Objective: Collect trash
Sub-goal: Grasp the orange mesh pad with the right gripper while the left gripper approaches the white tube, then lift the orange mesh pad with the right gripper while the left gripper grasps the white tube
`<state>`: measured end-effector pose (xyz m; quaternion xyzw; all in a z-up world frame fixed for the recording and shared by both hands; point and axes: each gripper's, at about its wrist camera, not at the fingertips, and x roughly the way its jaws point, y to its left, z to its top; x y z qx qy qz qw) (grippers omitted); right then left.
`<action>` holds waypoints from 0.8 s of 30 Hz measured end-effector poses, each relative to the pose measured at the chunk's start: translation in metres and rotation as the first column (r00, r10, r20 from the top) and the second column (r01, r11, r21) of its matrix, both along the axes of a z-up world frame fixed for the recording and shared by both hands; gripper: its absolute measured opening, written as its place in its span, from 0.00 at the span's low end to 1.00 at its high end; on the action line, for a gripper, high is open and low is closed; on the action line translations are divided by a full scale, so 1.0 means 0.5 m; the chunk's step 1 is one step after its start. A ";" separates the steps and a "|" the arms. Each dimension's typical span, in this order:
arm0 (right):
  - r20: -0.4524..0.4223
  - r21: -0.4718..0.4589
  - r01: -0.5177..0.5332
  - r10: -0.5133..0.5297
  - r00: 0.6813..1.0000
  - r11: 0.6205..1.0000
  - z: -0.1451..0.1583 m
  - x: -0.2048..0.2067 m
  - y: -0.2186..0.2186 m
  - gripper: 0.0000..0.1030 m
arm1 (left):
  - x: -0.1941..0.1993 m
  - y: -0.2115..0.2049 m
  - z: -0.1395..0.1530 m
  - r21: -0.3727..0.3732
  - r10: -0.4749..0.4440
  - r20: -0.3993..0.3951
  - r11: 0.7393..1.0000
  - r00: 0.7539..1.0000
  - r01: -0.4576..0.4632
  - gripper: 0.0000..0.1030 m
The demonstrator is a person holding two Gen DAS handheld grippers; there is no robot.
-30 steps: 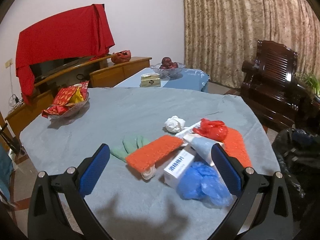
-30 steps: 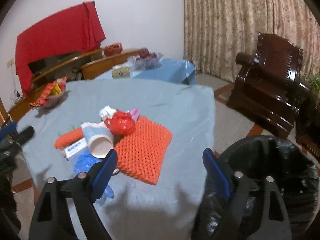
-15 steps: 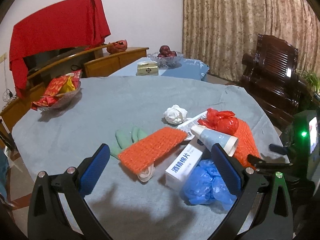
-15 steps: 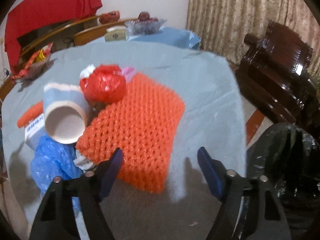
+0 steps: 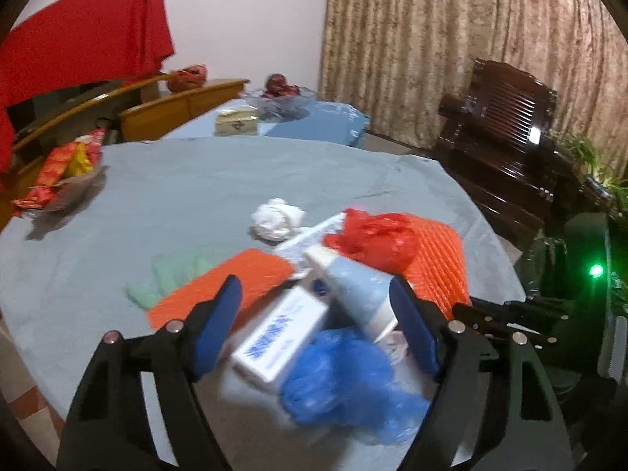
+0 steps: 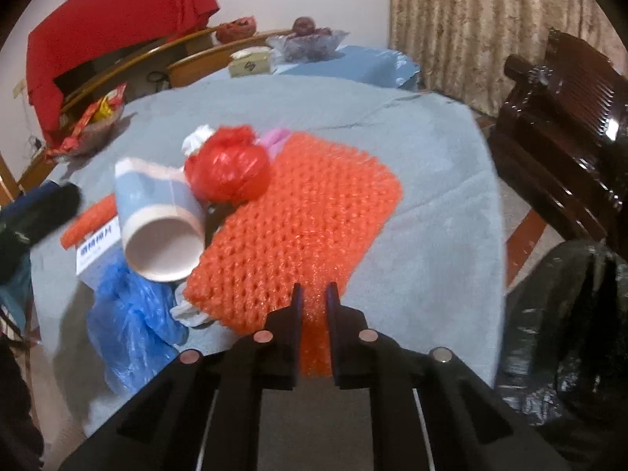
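At table edge, our right gripper (image 6: pixel 314 294) has just clamped the orange foam net's (image 6: pixel 302 216) near edge; it's light & squashy. Left gripper (image 5: pixel 314 314) is unclenched, has been narrowing w/ nothing gripped.

Right gripper (image 6: pixel 314 294) has just clamped tight; left gripper (image 5: pixel 316 306), part-spread, narrowing.

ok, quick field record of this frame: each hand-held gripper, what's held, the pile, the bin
right hand-held gripper: just closed, pinching the near edge of the orange foam net
left hand-held gripper: jaws have been narrowing, around the white box and paper cup, no contact seen
pile: red bag, blue plastic bag, second orange net, green glove, white tissue wad
bin: black trash bag, right of the table
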<state>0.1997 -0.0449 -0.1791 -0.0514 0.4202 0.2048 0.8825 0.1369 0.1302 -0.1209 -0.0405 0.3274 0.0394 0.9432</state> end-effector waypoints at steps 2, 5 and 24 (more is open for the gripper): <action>0.009 0.004 0.017 -0.017 1.000 1.000 0.016 -0.001 -0.015 0.11 | 0.012 -0.009 -0.002 -0.006 -0.009 -0.005 1.000 1.000 0.009 0.72; 0.029 0.007 0.035 -0.035 0.999 0.999 0.038 -0.004 -0.035 0.11 | 0.033 -0.025 -0.008 0.000 -0.031 -0.020 1.000 0.999 0.031 0.72; 0.093 0.051 0.040 -0.045 0.995 0.998 0.096 -0.027 -0.085 0.11 | 0.076 -0.072 -0.034 -0.081 -0.108 -0.081 0.992 0.991 0.101 0.00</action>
